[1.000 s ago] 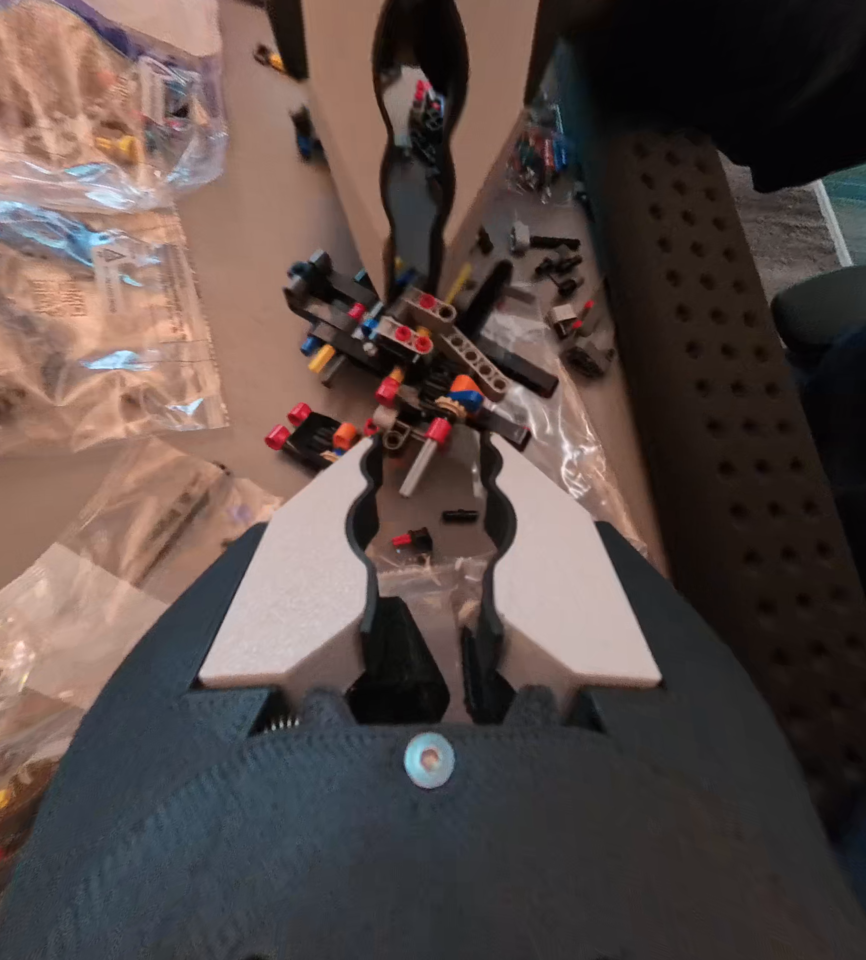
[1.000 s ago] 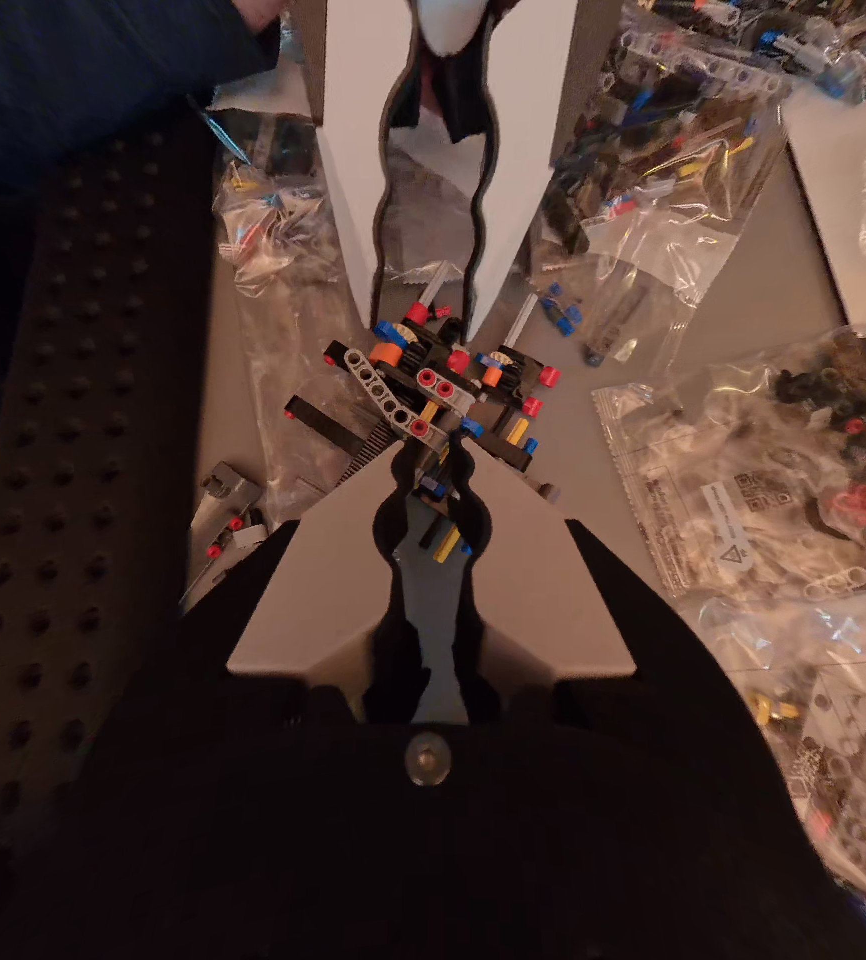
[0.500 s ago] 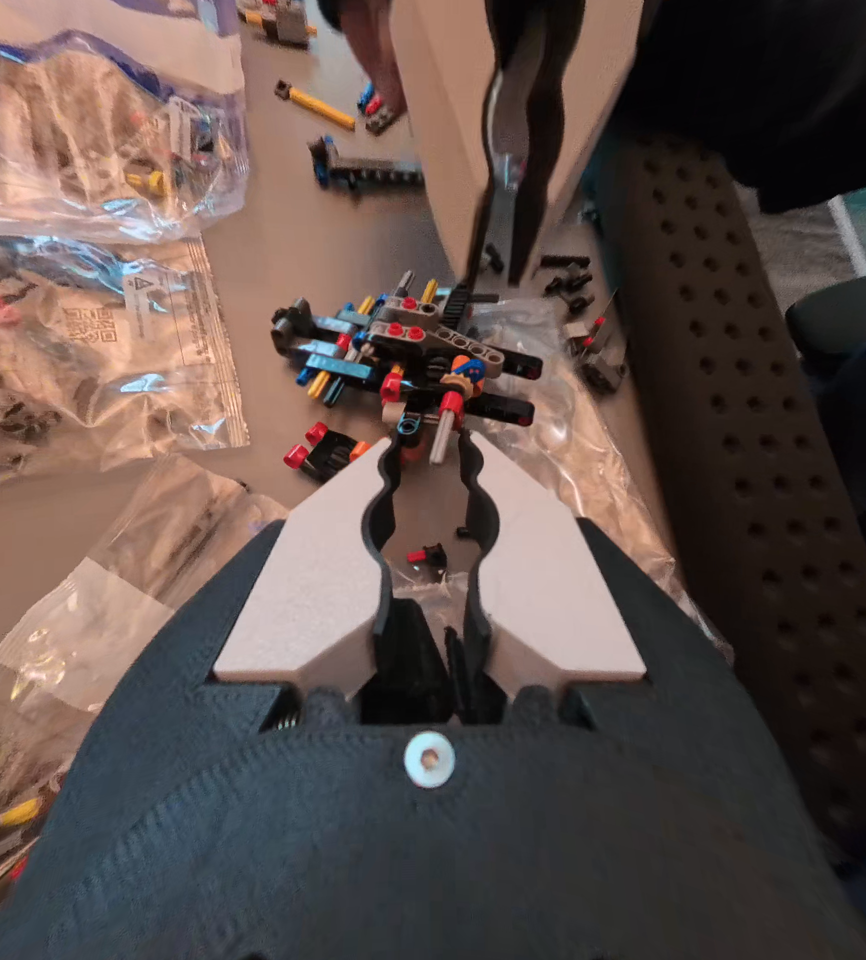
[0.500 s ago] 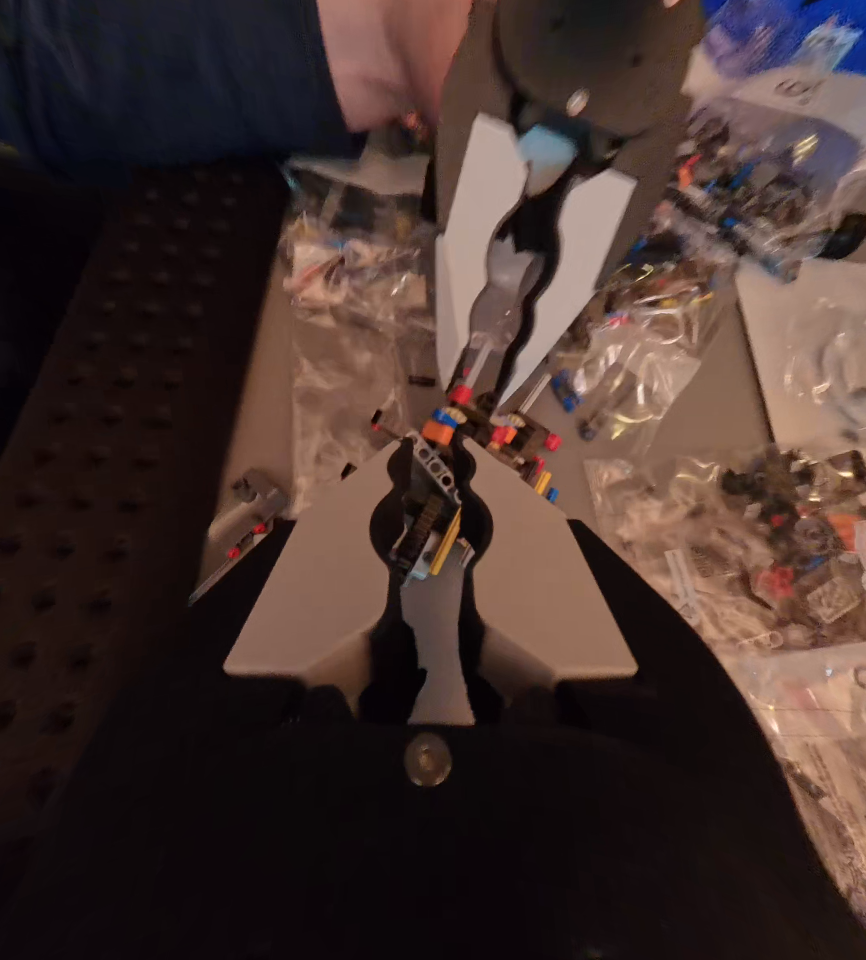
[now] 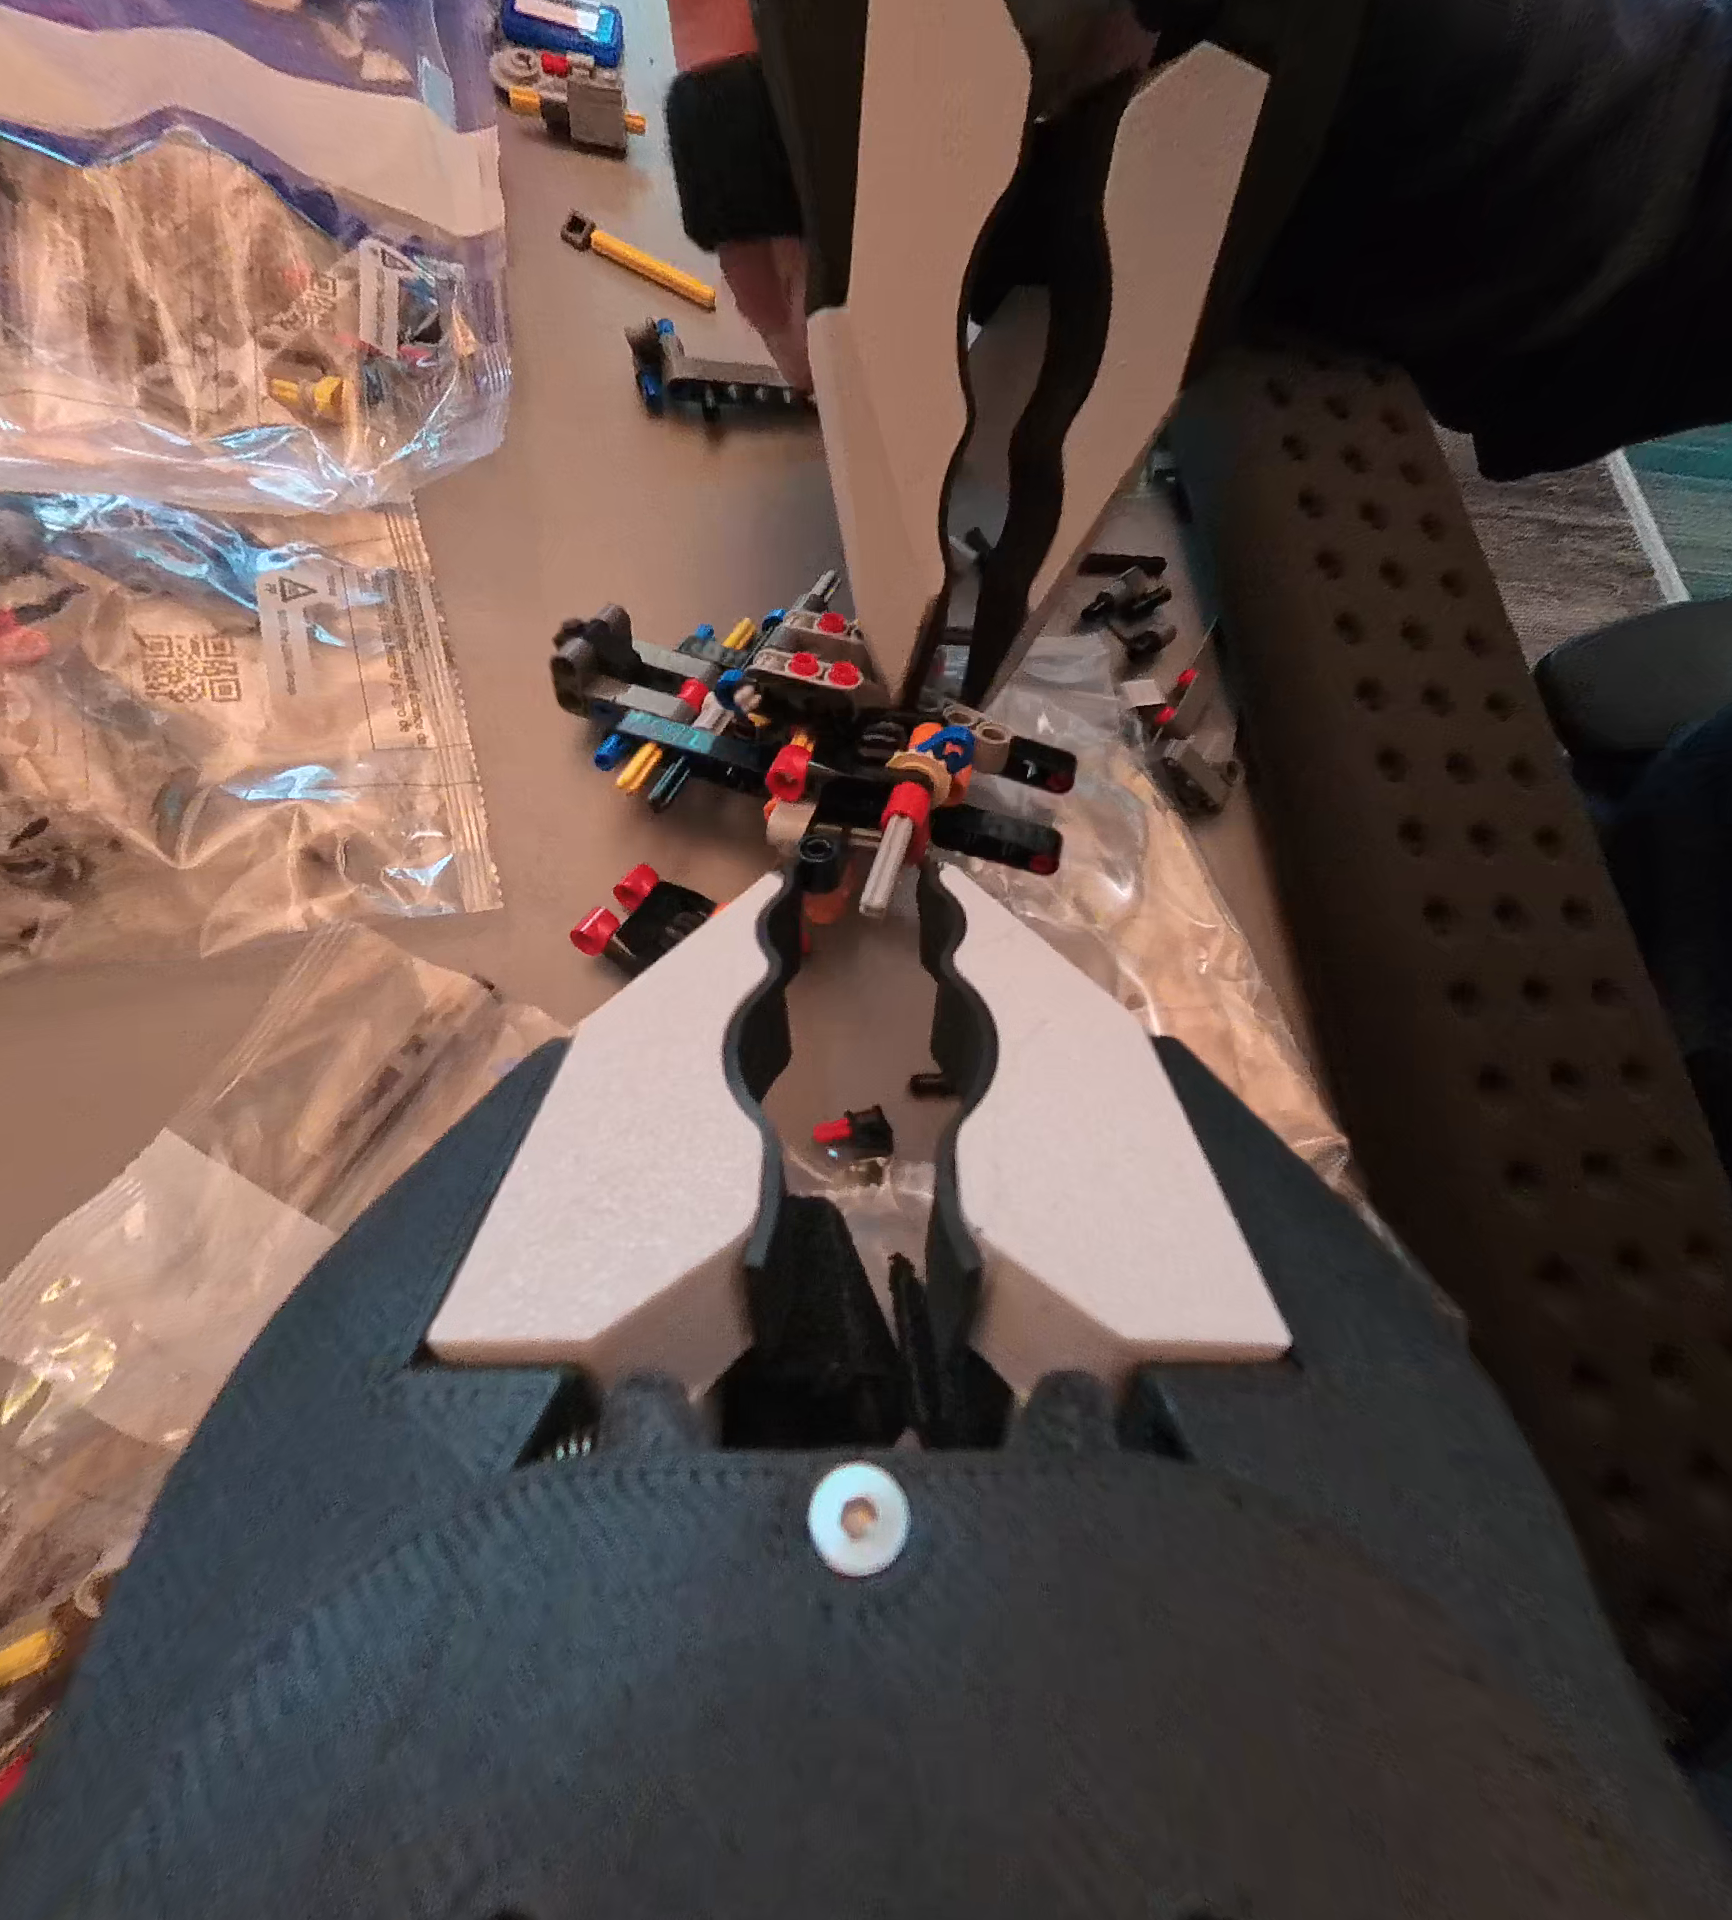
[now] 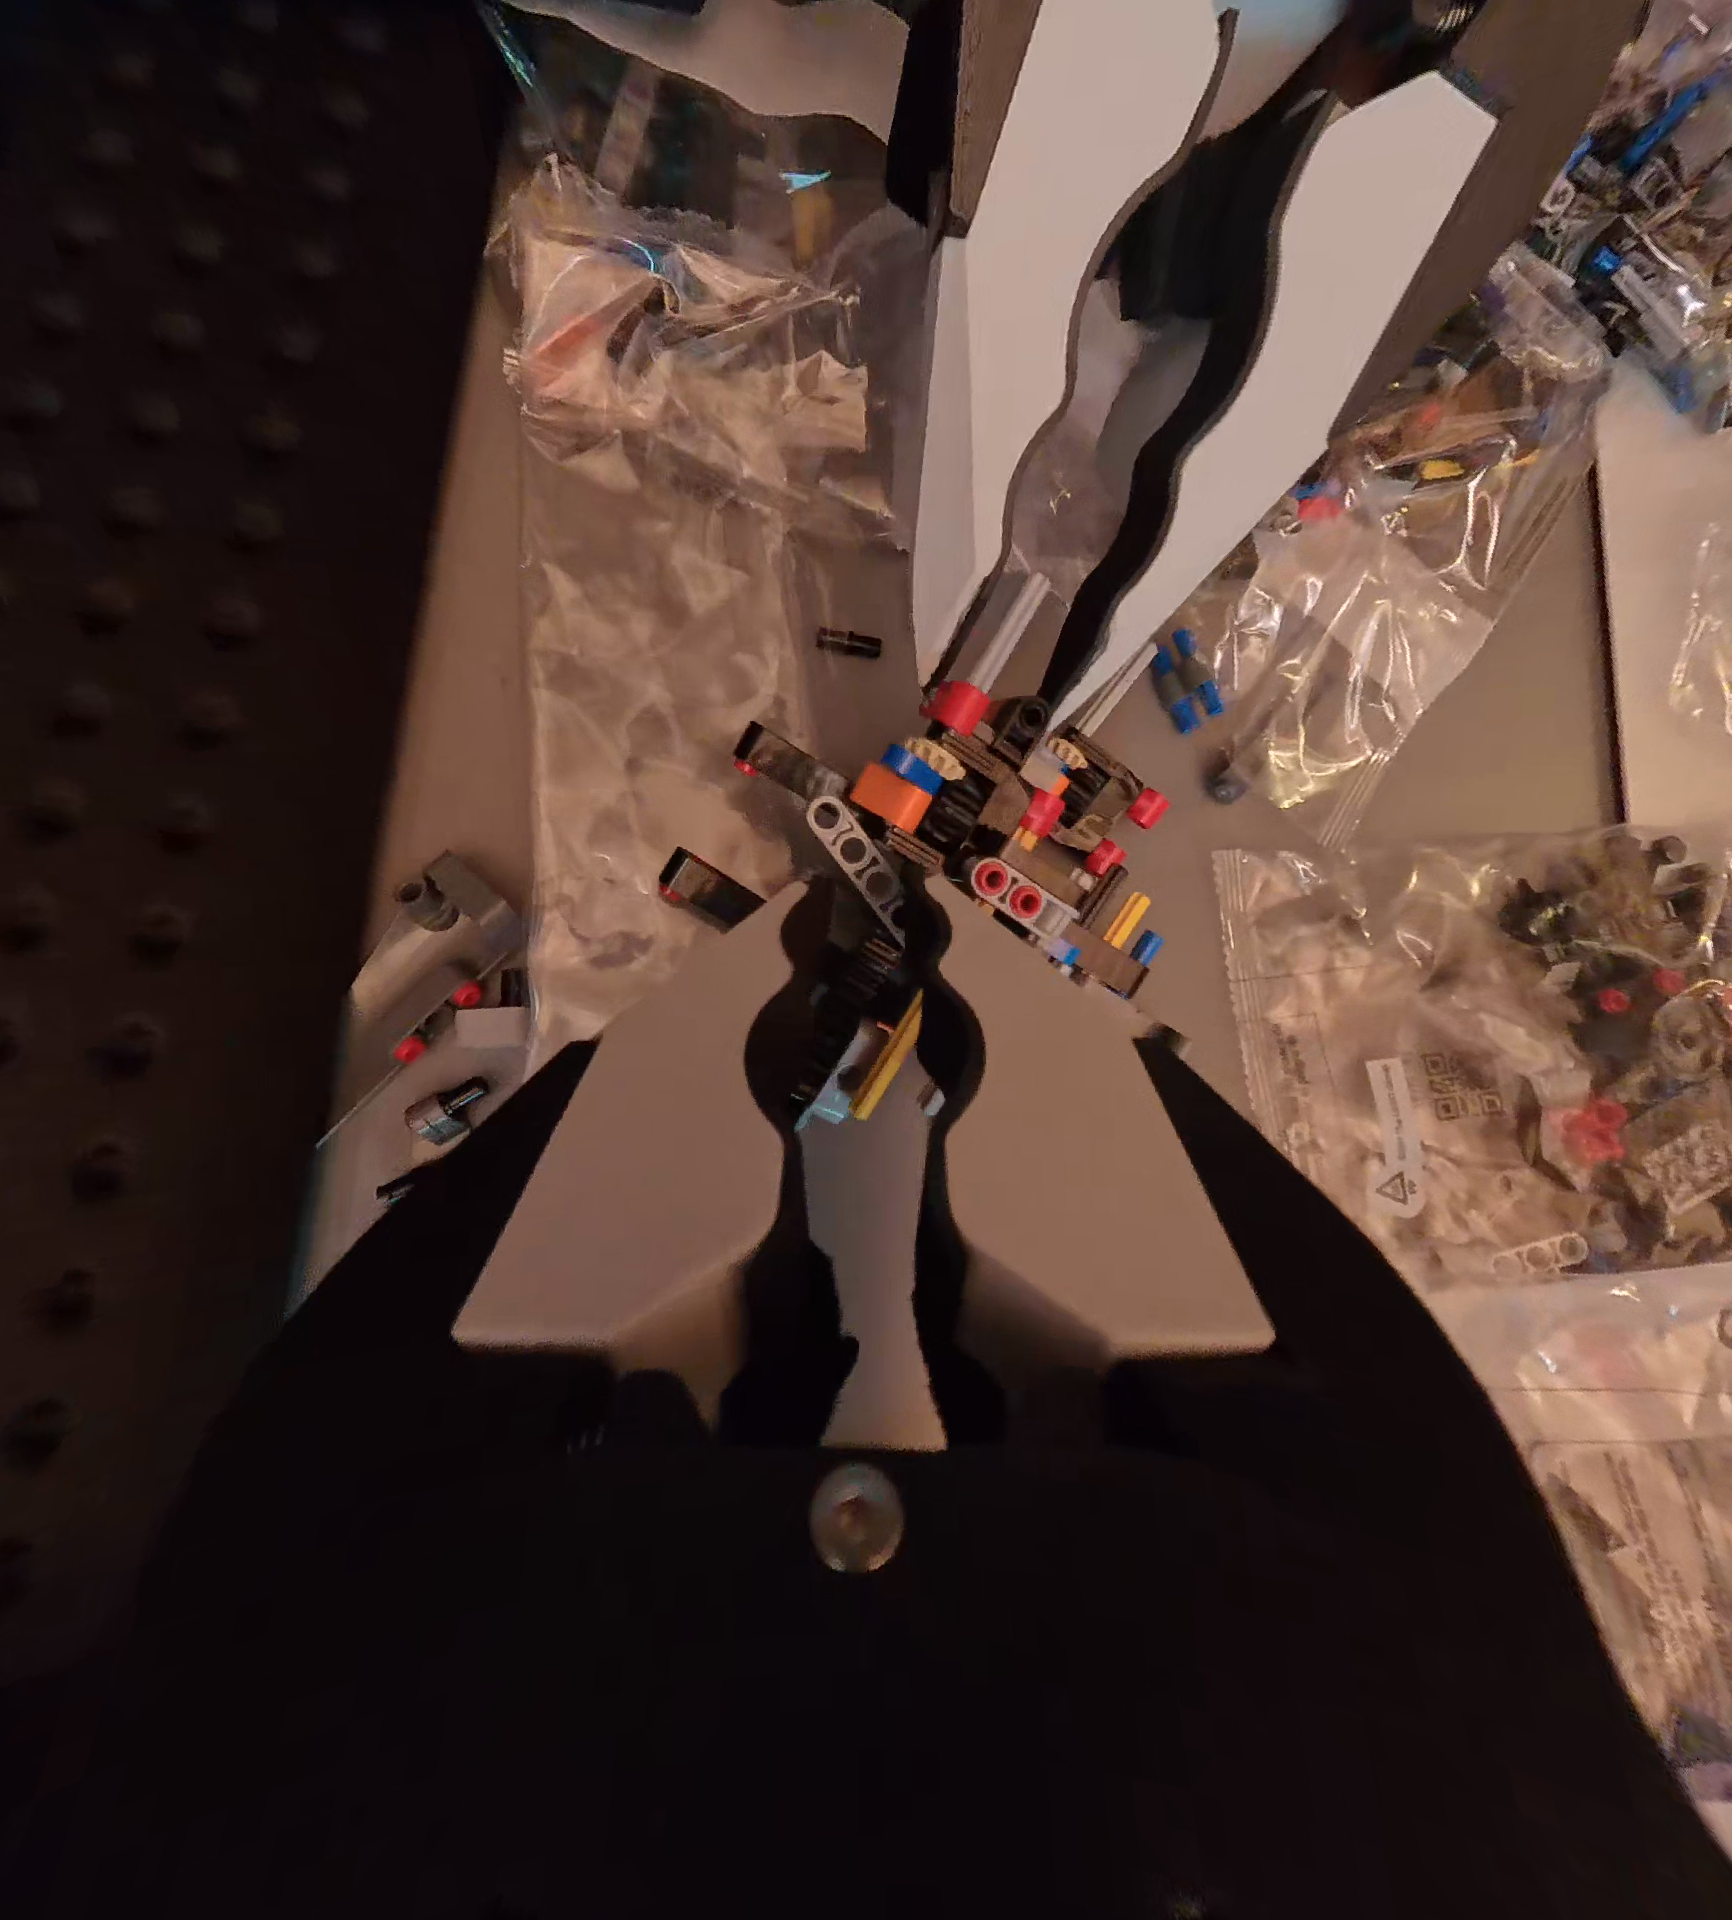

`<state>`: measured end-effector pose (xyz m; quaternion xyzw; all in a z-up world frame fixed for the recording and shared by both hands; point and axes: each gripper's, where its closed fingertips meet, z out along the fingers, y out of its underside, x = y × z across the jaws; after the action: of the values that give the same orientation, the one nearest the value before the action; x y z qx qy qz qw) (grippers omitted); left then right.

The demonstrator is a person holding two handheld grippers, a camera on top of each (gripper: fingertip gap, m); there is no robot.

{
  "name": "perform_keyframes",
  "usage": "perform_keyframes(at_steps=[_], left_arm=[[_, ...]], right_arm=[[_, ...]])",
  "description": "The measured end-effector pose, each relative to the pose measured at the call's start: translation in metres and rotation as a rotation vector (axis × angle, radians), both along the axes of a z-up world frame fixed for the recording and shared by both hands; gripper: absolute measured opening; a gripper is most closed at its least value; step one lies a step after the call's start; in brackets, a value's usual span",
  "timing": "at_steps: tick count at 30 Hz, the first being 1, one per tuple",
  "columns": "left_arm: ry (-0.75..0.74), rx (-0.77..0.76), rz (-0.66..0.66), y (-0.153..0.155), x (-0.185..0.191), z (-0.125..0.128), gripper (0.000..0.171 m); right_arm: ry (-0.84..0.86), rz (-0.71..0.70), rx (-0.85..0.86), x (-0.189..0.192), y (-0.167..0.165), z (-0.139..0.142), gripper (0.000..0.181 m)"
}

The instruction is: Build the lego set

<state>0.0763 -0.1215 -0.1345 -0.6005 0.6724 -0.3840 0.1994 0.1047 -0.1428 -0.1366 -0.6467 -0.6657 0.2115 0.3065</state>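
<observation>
right tool [image 6: 867, 914] gripping knobbly plastic lego assembly [image 6: 987, 821] | crinkled clear bags [image 6: 1527, 1049]

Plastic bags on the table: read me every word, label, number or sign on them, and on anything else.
Middle-left bag, left wrist view: printed panel with a square code and a warning triangle; I don't read the wording out.
Top-left bag: large figure at the corner of its white band; not read out.
Right-side bag, right wrist view: code, triangles, small print too blurred.
Lego build: no writing visible.
</observation>
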Motion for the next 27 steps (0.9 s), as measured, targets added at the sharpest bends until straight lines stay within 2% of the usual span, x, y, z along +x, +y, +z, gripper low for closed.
perform_keyframes(at_steps=[4,7,8,27], left_arm=[[0.027,0.011,-0.027,-0.005,-0.001,-0.005,0.022],[0.02,0.017,-0.01,0.0,-0.001,-0.005,0.019],[0.024,0.022,-0.011,0.001,-0.003,-0.006,0.004],[0.048,0.042,-0.08,-0.007,-0.004,-0.017,0.003]], right_arm=[[-0.025,0.004,-0.039,0.0,-0.005,-0.006,0.01],[-0.041,0.003,-0.004,0.0,-0.003,-0.006,0.005],[-0.04,0.012,-0.023,-0.003,-0.006,-0.008,0.005],[-0.046,0.077,-0.131,-0.002,-0.025,-0.014,0.004]])
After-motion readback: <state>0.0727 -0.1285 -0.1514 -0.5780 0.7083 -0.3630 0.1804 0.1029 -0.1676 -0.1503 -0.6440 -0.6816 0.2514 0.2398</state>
